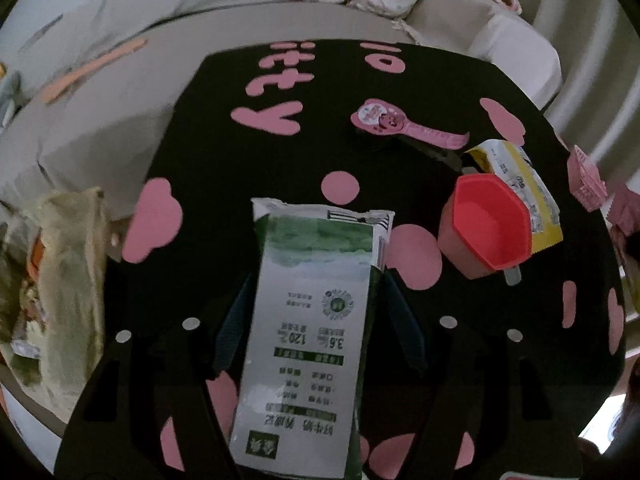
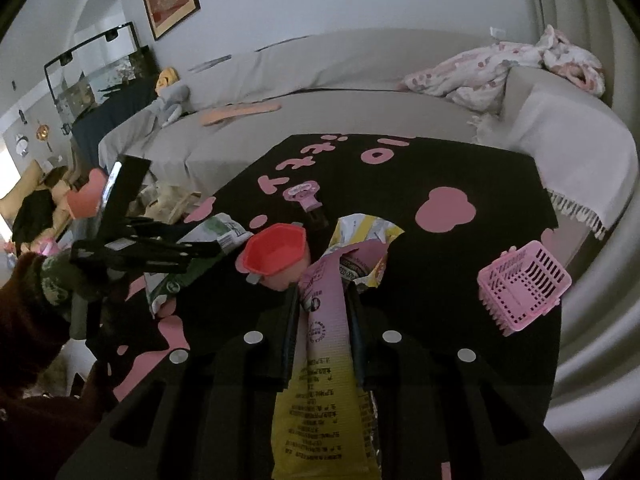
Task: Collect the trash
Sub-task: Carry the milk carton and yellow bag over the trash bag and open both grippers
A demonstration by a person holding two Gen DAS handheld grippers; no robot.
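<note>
You are clamping the pink-and-yellow wrapper in the right tool, left tool gripping the milk carton; keep both pinches firm while lifting clear of the desk.

The milk carton reads "3.6" and "120", printed upside down.

Your left gripper angles down over the counter, its jaws either side of the milk carton — your right gripper has its jaws clamped on the pink-and-yellow wrapper, beside the carton.
</note>
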